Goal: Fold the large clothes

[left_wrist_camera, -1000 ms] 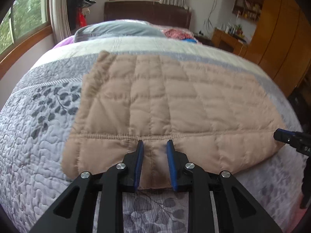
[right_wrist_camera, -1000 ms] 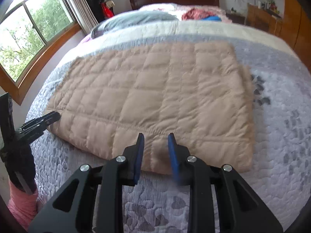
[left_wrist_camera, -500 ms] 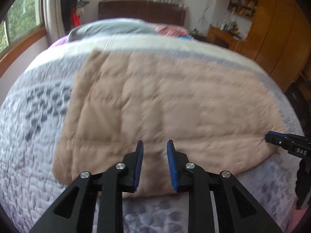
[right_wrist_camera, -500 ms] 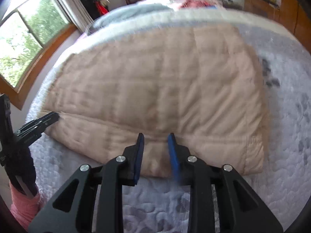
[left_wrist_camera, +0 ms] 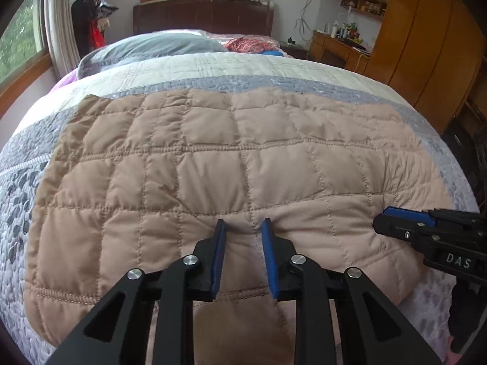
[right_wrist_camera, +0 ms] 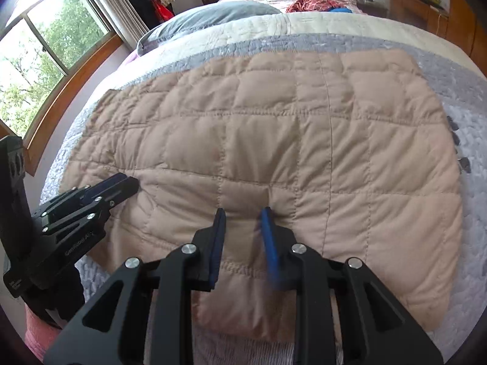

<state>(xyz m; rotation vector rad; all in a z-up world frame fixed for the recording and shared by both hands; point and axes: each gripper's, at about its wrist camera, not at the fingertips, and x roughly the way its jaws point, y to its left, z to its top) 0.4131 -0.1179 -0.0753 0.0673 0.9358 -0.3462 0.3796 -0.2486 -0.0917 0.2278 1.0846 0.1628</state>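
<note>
A tan quilted garment (left_wrist_camera: 228,164) lies spread flat on the bed and also fills the right wrist view (right_wrist_camera: 304,140). My left gripper (left_wrist_camera: 243,225) is over its near part with its jaws apart and the fabric between the blue pads. My right gripper (right_wrist_camera: 242,213) is likewise over the near part, with its jaws apart and a hump of fabric between them. Each gripper shows in the other's view: the right one at the garment's right edge (left_wrist_camera: 404,222), the left one at the left edge (right_wrist_camera: 118,185).
The bed has a grey and white quilted cover (left_wrist_camera: 18,188) with pillows (left_wrist_camera: 152,45) and a wooden headboard (left_wrist_camera: 201,15) at the far end. A window (right_wrist_camera: 36,60) is on the left. Wooden cabinets (left_wrist_camera: 426,45) stand on the right.
Both grippers have moved forward from the garment's near edge onto the garment. The fabric has bunched up a little between the pads. The jaws remain apart.
</note>
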